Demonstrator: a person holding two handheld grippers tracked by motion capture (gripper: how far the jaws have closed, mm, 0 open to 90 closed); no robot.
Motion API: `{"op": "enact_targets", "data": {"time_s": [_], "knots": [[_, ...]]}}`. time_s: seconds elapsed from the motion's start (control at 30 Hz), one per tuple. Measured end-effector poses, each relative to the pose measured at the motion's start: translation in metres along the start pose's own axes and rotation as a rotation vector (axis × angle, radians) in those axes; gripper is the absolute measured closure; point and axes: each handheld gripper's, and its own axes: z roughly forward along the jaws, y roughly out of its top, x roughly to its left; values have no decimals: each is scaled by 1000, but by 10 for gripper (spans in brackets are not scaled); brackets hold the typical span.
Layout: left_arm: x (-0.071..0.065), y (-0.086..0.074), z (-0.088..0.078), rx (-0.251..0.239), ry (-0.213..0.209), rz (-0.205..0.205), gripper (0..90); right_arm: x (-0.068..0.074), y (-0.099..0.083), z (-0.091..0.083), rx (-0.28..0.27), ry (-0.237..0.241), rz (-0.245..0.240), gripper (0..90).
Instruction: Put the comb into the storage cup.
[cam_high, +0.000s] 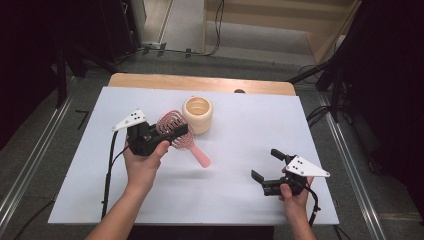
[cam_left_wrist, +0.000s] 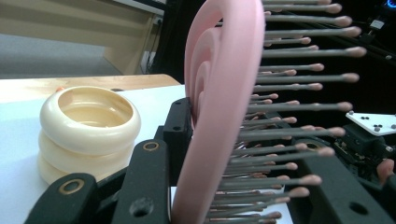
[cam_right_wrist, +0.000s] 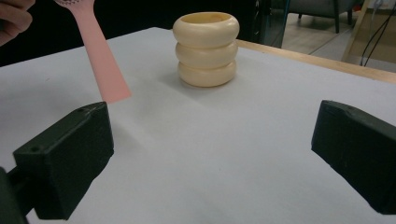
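Above the white table (cam_high: 90, 190), left gripper (cam_high: 172, 134) clamps the unlabelled pink hairbrush (cam_high: 175, 131); right gripper (cam_high: 265, 164) gapes, holding nothing.

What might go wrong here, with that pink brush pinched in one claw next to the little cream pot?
The left gripper clamps the pink hairbrush by its head, on the bristles, which may flex and let it slip or twist. The handle hangs free in the air; a swing could knock the cream pot close by. The right gripper is open and holds nothing, so it could not catch a drop.
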Motion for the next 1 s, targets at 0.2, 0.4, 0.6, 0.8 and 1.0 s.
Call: {"op": "enact_targets", "data": {"time_s": [0.2, 0.4, 0.6, 0.8, 1.0], "knots": [[3, 4, -2, -5, 5, 0, 632, -6, -5, -11, -4, -20, 6, 0], [5, 8, -3, -8, 14, 4, 633, -14, -10, -22, -13, -43, 20, 0], [7, 11, -4, -10, 18, 5, 632, -22, -16, -35, -21, -57, 39, 0], [11, 15, -4, -9, 23, 10, 633, -30, -21, -43, -28, -73, 49, 0], [12, 20, -6, -16, 30, 13, 633, -36, -29, -41, -9, -85, 49, 0]]}}
